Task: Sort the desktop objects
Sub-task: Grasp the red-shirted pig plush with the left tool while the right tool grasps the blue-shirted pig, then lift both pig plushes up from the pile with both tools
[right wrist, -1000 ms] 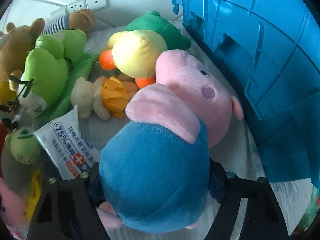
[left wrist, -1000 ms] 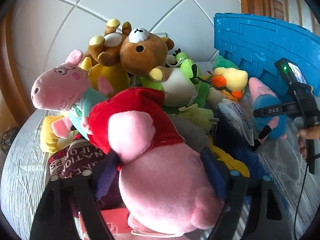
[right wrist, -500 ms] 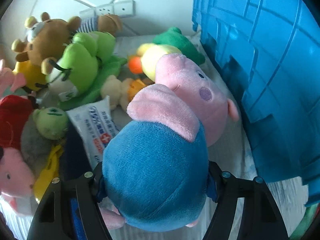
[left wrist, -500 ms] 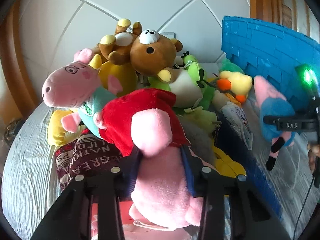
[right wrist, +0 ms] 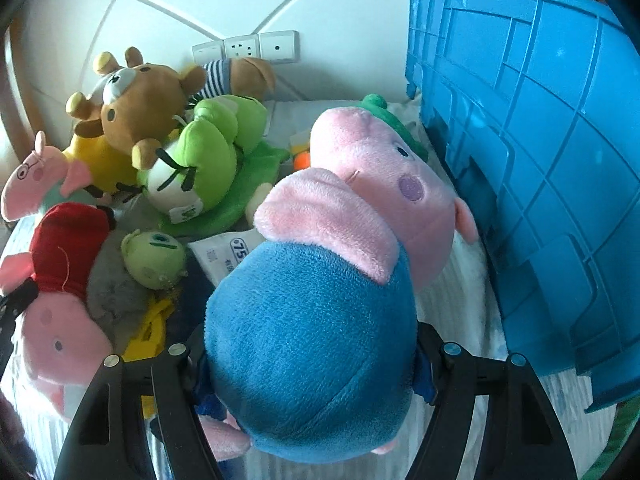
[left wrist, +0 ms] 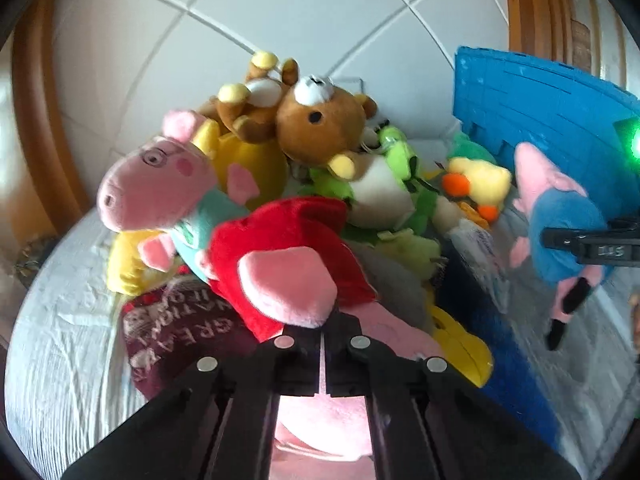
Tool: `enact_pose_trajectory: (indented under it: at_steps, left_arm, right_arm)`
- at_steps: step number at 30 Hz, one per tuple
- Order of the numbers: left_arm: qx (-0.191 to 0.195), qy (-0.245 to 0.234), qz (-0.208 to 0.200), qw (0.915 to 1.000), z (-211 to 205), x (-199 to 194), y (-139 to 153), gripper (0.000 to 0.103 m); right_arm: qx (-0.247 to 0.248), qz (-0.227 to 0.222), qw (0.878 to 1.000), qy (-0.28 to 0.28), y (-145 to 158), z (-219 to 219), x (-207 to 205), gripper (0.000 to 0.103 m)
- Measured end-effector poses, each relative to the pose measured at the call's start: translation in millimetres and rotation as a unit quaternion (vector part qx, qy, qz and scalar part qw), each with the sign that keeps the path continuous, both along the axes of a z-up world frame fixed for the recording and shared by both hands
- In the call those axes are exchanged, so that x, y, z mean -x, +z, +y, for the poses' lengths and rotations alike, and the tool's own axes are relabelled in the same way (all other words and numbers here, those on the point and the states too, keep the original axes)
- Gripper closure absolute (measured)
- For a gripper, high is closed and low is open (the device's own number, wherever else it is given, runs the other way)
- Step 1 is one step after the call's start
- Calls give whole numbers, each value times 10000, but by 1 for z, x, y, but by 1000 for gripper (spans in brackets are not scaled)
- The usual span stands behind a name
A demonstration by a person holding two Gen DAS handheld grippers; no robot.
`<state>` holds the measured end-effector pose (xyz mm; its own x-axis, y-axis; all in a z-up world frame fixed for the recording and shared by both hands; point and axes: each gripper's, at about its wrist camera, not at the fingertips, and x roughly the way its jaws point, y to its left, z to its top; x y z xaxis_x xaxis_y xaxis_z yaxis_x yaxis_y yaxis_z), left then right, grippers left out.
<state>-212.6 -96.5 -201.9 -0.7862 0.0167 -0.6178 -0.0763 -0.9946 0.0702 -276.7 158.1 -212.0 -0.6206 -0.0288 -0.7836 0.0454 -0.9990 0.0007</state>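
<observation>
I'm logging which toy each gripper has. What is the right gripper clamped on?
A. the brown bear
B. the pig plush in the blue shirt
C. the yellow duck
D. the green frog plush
B: the right gripper has its fingers pressed against both sides of the blue-shirted pig plush, beside the blue crate.

Both grippers: matte black plastic fingers (left wrist: 248,404), slotted arms, round silver screw heads (right wrist: 452,348). Right gripper (left wrist: 592,246) shows white lettering, green light (left wrist: 634,146).

White panelled wall (right wrist: 224,4) with sockets (right wrist: 246,46), wooden trim (left wrist: 536,8)
</observation>
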Motion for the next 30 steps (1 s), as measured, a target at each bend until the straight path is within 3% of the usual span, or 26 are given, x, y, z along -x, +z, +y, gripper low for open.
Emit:
enact_pose_trajectory:
  at_steps: [5,11,22,27,28,29,30]
  left_arm:
    - [380,68,425,9983,11,-5,-3,102]
    - [377,227,830,9956,13,-6,9,102]
    - [-565,-38,170,9983,-4,14,-5,100]
    - [-256,-184,308,9990,9,10,-10,100]
    - [-471,-238,285,9982,5,10,-8,99]
    - [-713,-291,257,9967,1,9,-6,89]
    - [-810,-274,254,9960,-2,9,-4,70]
  right_arm:
    - [111,14,9999,1,1,0,0,29]
    - [236,2,9997,12,4,2,2,29]
    - [403,163,9988,210,25,-8,10,28]
    - [446,225,9984,269,32,-11,11,28]
    - [453,236,9983,268,34,-11,11,28]
    - [469,246,9982,263,35,-10,11,28]
    - [482,257,9982,258,36,-10,11,28]
